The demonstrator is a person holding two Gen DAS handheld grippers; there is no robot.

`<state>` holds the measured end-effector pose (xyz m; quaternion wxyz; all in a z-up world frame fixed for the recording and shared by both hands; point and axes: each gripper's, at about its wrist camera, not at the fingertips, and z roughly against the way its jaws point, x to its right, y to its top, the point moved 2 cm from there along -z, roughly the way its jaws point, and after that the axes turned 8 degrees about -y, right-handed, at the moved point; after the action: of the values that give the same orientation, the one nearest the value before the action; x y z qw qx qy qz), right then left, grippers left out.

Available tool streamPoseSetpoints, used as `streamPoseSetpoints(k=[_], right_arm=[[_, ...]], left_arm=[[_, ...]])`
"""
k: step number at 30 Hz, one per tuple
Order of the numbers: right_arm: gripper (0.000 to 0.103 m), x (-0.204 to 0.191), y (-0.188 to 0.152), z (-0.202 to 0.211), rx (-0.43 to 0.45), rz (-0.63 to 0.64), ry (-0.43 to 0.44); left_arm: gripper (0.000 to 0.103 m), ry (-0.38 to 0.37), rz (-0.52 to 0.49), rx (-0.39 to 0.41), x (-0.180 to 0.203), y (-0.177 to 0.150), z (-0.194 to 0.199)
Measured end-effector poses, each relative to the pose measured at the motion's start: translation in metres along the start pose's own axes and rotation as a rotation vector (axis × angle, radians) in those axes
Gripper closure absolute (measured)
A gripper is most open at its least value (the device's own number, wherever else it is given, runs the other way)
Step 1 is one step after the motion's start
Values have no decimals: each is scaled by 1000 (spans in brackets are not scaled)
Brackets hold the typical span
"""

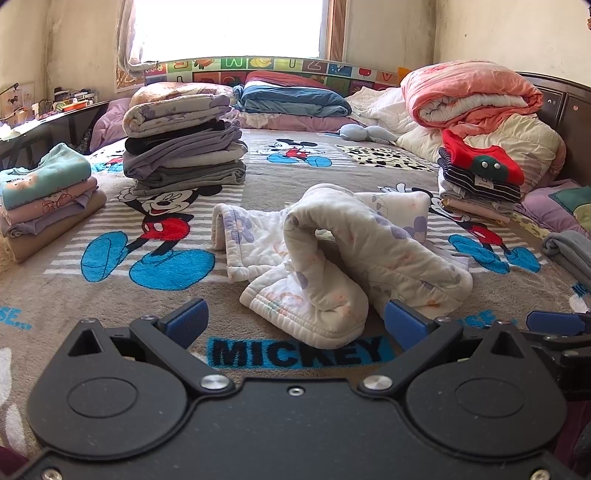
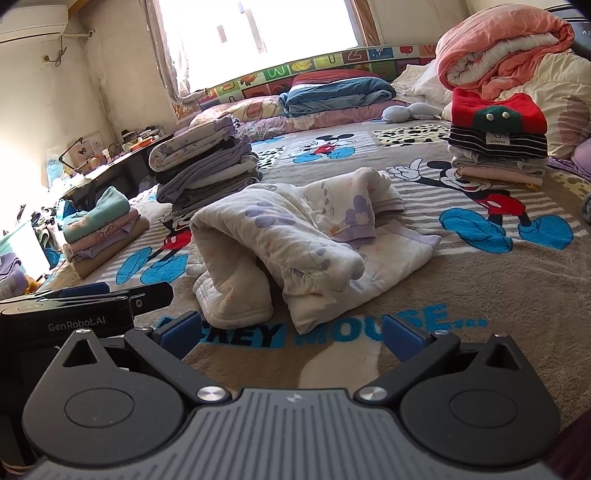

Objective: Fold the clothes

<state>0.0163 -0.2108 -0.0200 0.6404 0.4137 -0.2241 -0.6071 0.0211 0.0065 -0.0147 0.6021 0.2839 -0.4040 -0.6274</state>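
Now the white quilted garment (image 1: 332,254) with pale purple prints lies crumpled on the Mickey Mouse blanket (image 1: 258,177) that covers the bed, and I take this garment as the landmark. One padded part of it is bent up into an arch, and a cuff end rests on the blanket near the blue word "MICKEY".

Just in front of the garment is the left tool (image 1: 295,323). Its blue fingers (image 1: 188,321) are spread wide and hold nothing; the cuff end lies between them, but I cannot tell if it touches them. The right tool (image 2: 291,334) is also in front of the garment, a little apart from it, with its blue pads wide apart and empty over the blanket. In the right wrist view, the left tool shows as a black body at the left edge.

Behind the garment and to its left stands a tall stack of folded clothes (image 1: 184,147), grey and purple, with a quilted piece on top. Farther left of the garment is a lower stack (image 1: 48,199) with a teal piece on top. Behind the garment to its right is a third stack (image 1: 480,173), topped by a red piece. Well behind the garment on that side lies a rolled pink quilt (image 1: 472,92), and far behind it is a bright window (image 1: 229,26).
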Motion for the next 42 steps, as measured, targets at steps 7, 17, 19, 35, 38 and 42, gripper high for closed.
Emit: streamPoseSetpoints(k=[7, 17, 19, 35, 38, 42], right_arm=[[0, 0, 0, 1, 1, 0, 1], [0, 0, 0, 2, -1, -1, 0], [0, 1, 0, 2, -1, -1, -1], [0, 1, -1, -3, -15, 1, 1], [0, 3, -2, -5, -18, -4, 1], [0, 8, -3, -8, -17, -13, 0]], left_arm=[[0, 0, -2, -3, 1, 0, 0], [0, -3, -4, -9, 1, -1, -1], [0, -3, -4, -9, 1, -1, -1], [0, -6, 1, -16, 2, -3, -6], [0, -12, 5, -14, 2, -4, -8], [0, -25, 13, -5, 2, -6, -11]])
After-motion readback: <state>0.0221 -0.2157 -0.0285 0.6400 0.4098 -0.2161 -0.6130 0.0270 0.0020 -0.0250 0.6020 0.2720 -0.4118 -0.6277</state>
